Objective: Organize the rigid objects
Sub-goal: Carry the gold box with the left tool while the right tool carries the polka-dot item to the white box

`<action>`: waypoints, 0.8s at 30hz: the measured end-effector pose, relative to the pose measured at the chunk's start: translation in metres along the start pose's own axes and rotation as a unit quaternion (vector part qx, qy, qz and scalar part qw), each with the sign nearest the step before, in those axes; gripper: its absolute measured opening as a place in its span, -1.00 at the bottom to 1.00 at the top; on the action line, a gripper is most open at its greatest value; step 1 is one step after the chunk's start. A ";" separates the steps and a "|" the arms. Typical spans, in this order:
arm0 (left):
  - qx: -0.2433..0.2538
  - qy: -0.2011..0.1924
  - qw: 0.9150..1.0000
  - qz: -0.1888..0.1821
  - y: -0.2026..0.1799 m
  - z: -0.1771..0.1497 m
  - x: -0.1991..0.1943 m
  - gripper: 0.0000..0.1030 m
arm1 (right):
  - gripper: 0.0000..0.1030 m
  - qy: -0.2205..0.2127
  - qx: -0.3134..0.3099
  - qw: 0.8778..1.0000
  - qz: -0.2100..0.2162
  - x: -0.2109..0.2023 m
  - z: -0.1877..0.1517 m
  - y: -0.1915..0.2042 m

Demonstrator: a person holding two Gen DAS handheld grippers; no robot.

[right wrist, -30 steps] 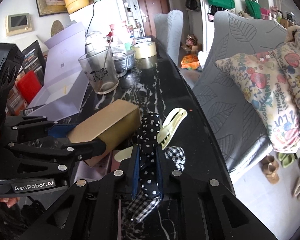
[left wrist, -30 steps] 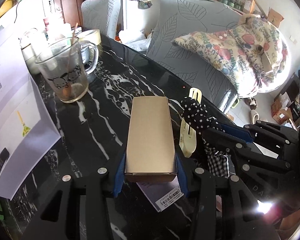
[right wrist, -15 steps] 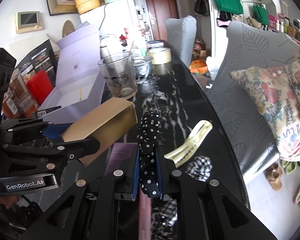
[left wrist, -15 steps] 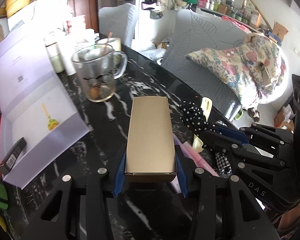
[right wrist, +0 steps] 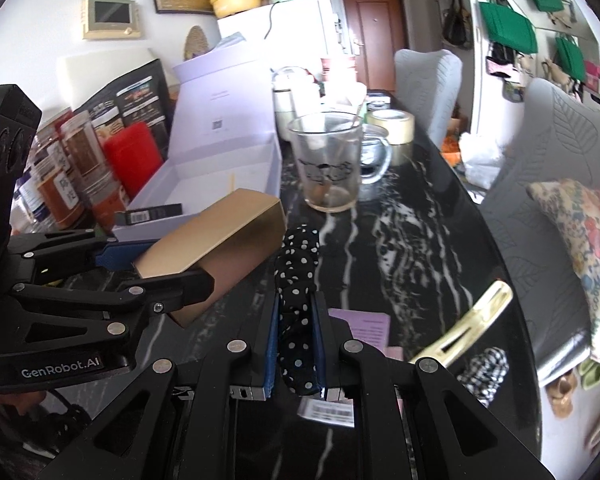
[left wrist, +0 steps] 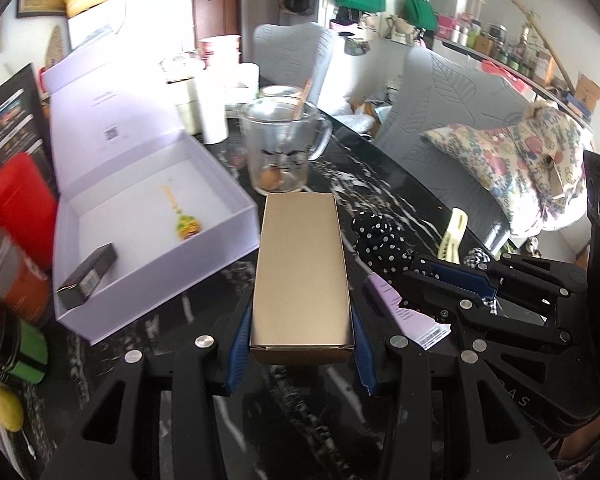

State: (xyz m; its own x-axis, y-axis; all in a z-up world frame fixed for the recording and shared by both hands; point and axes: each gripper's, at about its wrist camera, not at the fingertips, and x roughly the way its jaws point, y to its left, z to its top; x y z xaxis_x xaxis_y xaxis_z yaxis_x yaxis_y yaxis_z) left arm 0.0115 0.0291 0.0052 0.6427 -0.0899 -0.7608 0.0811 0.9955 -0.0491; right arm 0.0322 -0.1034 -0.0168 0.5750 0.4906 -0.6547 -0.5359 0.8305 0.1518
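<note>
A gold cardboard box (left wrist: 302, 276) hangs above the black marble table (left wrist: 380, 176), and my left gripper (left wrist: 300, 312) is shut on its near end. My right gripper (right wrist: 296, 320) is shut on a black scrunchie with white dots (right wrist: 298, 272), also off the table. In the right wrist view the gold box (right wrist: 220, 240) and the left gripper (right wrist: 152, 260) are just left of the scrunchie. To the left stands an open lavender gift box (left wrist: 236, 216) holding a small black box (left wrist: 88, 276). On the table at right lie a cream hair clip (right wrist: 464, 324) and a checked scrunchie (right wrist: 480, 372).
A glass mug (left wrist: 280, 152) with a stick in it stands beyond the gold box. A purple card (right wrist: 368, 326) lies under my right gripper. A tape roll (right wrist: 392, 124) sits behind the mug. Jars and a red container (right wrist: 132, 152) line the left edge. Grey chairs (left wrist: 460, 120) flank the right side.
Both grippers have risen and swung left with the gold box and the dotted scrunchie still held. The lavender box's inside and the purple card have come into view.
</note>
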 end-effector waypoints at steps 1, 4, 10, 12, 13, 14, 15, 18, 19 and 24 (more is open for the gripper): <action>-0.004 -0.002 1.000 0.003 0.004 -0.001 -0.002 -0.15 | -0.71 0.000 -0.004 1.000 0.005 0.001 0.002 0.004; -0.015 -0.007 1.000 0.013 0.014 -0.004 -0.010 -0.15 | -0.71 -0.001 -0.015 1.000 0.018 0.003 0.004 0.017; -0.034 -0.018 0.999 0.032 0.031 -0.011 -0.024 -0.15 | -0.71 -0.004 -0.033 0.999 0.038 0.008 0.010 0.039; -0.041 -0.021 0.998 0.037 0.036 -0.014 -0.028 -0.15 | -0.71 -0.003 -0.038 0.998 0.046 0.009 0.011 0.046; -0.045 -0.023 0.998 0.041 0.040 -0.016 -0.030 -0.15 | -0.71 -0.003 -0.039 0.998 0.049 0.010 0.012 0.048; -0.047 -0.024 0.998 0.044 0.042 -0.017 -0.031 -0.15 | -0.71 -0.003 -0.042 0.998 0.052 0.011 0.013 0.052; -0.051 -0.025 0.997 0.047 0.045 -0.019 -0.033 -0.15 | -0.71 -0.003 -0.046 0.997 0.055 0.011 0.013 0.056; -0.060 -0.029 0.996 0.054 0.052 -0.021 -0.037 -0.15 | -0.71 -0.003 -0.057 0.996 0.063 0.014 0.016 0.066; -0.063 -0.030 0.996 0.056 0.054 -0.022 -0.038 -0.15 | -0.71 -0.003 -0.060 0.996 0.065 0.015 0.017 0.068; -0.077 -0.042 0.994 0.064 0.068 -0.022 -0.045 -0.15 | -0.71 -0.002 -0.072 0.994 0.076 0.021 0.024 0.081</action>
State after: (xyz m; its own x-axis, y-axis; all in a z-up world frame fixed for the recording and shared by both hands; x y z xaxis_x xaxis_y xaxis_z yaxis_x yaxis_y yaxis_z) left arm -0.0291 0.1018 0.0220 0.7021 0.0425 -0.7108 -0.1197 0.9911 -0.0590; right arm 0.0156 -0.0193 0.0001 0.4831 0.6093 -0.6288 -0.7001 0.7001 0.1404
